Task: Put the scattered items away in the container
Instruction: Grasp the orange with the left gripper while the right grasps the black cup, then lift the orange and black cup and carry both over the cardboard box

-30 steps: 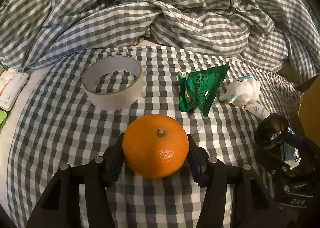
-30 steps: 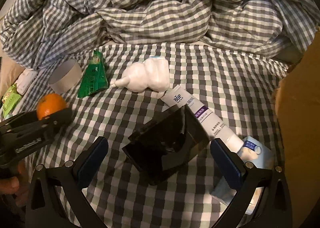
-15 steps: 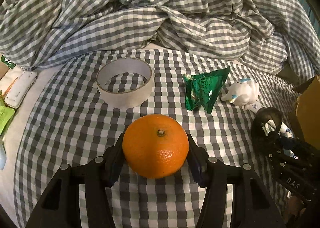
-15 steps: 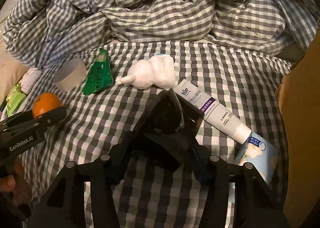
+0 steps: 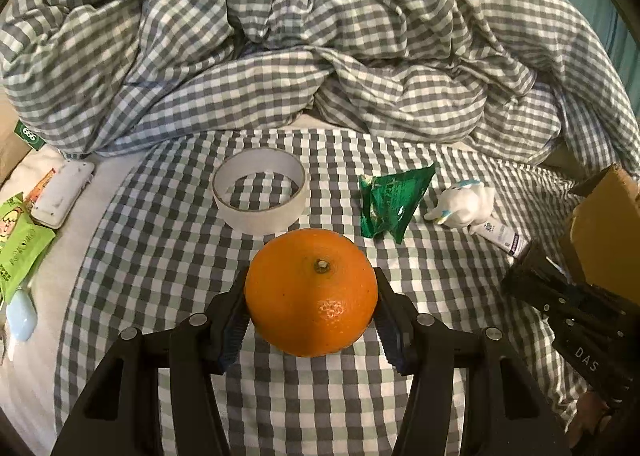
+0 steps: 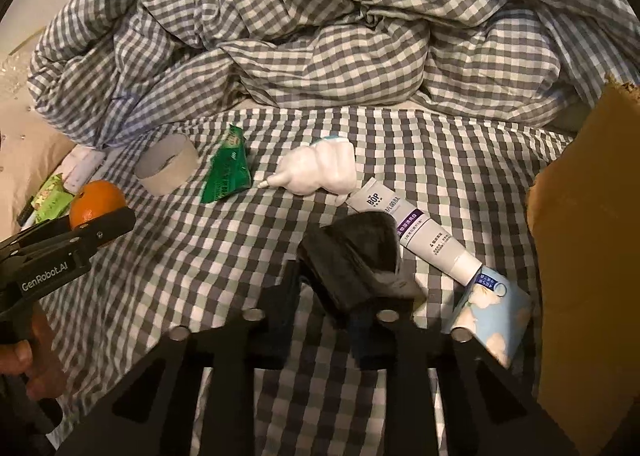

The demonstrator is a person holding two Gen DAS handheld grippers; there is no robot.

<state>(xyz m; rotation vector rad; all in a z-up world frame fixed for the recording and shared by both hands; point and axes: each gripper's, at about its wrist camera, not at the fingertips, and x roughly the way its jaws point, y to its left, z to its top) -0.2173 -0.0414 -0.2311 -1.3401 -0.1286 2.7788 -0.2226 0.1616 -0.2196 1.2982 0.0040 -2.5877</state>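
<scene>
Between the left gripper's [image 5: 312, 296] pads, an orange [image 5: 311, 292], stem upward

— What do we have on the bed sheet [image 5: 168, 256]?

— Nearest us an orange [image 5: 311, 292]; behind it, to the left, a tape roll [image 5: 259, 198]. Right of the roll lies a packet [image 5: 390, 202], then a toy figure [image 6: 322, 172], then a tube [image 6: 416, 234] running on toward a tissue pack [image 6: 494, 306].

— And further out?

— We see the rumpled duvet [image 5: 320, 48] behind everything, a cardboard box [image 6: 588, 276] at the right edge, and snack packets [image 5: 18, 252] off the sheet at the left.
</scene>
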